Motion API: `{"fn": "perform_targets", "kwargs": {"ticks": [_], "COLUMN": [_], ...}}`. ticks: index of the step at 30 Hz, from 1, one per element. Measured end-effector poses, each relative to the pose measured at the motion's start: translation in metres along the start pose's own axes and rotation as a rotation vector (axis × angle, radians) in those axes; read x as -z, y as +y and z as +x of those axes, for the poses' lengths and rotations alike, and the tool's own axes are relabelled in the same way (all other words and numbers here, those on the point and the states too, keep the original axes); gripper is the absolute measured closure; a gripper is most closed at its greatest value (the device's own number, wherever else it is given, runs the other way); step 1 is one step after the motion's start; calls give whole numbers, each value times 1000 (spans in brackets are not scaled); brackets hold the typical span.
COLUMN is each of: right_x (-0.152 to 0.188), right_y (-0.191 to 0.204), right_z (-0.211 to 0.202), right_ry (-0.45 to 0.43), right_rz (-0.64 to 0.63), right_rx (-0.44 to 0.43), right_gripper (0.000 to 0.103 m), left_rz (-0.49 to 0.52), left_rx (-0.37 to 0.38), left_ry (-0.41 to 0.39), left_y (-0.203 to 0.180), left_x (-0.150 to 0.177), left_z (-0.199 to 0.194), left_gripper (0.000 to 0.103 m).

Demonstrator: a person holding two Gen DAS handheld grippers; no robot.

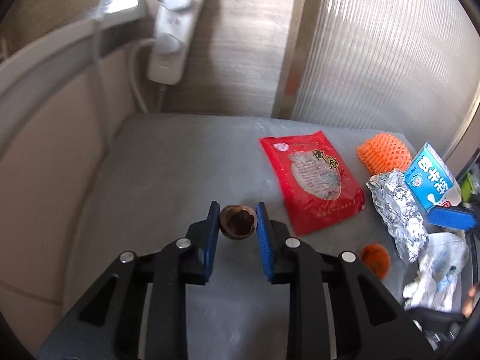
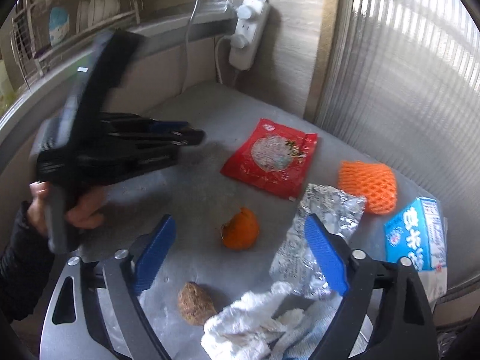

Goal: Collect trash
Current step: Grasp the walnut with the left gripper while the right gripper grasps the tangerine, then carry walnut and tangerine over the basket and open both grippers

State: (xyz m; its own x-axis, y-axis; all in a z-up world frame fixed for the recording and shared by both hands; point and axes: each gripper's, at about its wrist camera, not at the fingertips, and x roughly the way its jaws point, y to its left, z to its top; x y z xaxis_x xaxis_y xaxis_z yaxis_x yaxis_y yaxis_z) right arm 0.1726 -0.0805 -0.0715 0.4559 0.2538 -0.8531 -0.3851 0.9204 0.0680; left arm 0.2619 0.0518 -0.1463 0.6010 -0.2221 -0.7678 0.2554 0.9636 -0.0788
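On the grey counter point(image 1: 168, 180), L gripper point(image 1: 237, 222) has its blue pads point(image 1: 263, 234) pressed against both sides of a brown walnut half-shell point(image 1: 238, 221), hollow facing the cam – clamped on it, shell looks lifted just off the surface. No earlier frame, so only the grip itself can be told. From the shell, red snack bag point(image 1: 309, 180) lies flat at approx 2 o'clock, near but not touching. Further out toward 3 o'clock: crumpled foil point(image 1: 396, 210), w/ orange foam net point(image 1: 384, 156) beyond it and blue-white milk carton point(image 1: 429, 180) just beside the foil. Orange peel point(image 1: 375, 258) sits at 4 o'clock, white crumpled plastic point(image 1: 435, 270) past that. White power strip point(image 1: 177, 36) hangs on the wall at 11 o'clock.

R wrist view: R gripper point(image 2: 240, 258) jaws wide apart, nothing between the pads, hovering over the trash. Orange peel point(image 2: 240, 228) is at 12 o'clock betw. the fingers; a second brown walnut shell point(image 2: 195, 303) at 7 o'clock from the peel, touching the white plastic point(image 2: 246, 324). Foil point(image 2: 318, 234) passes behind the R finger. A hand point(image 2: 81, 210) in a dark sleeve holds the L gripper point(image 2: 192, 135) at 10 o'clock, blurred.
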Motion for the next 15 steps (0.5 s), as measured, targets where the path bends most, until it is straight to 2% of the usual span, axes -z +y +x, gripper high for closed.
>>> {"fn": "perform_targets", "kwargs": {"ticks": [3, 6, 8, 10, 15], "right_x": [-5, -7, -6, -5, -4], "right_y": [2, 2, -1, -4, -1], "right_z": [16, 33, 43, 48, 33], "right_ry": [37, 83, 118, 135, 102], "right_rz": [-7, 3, 22, 42, 62], "right_rx": [14, 36, 51, 53, 35], "right_gripper": [25, 33, 45, 71, 77], "left_rz": [-24, -55, -79, -97, -90], "left_rx": [-64, -88, -90, -94, -118], "left_ry": [-26, -30, -26, -28, -53], "left_y": [6, 10, 12, 13, 5], "left_x": [10, 22, 30, 36, 54], "left_z": [-24, -42, -52, -60, -88], "left_gripper": [79, 79, 79, 79, 79]}}
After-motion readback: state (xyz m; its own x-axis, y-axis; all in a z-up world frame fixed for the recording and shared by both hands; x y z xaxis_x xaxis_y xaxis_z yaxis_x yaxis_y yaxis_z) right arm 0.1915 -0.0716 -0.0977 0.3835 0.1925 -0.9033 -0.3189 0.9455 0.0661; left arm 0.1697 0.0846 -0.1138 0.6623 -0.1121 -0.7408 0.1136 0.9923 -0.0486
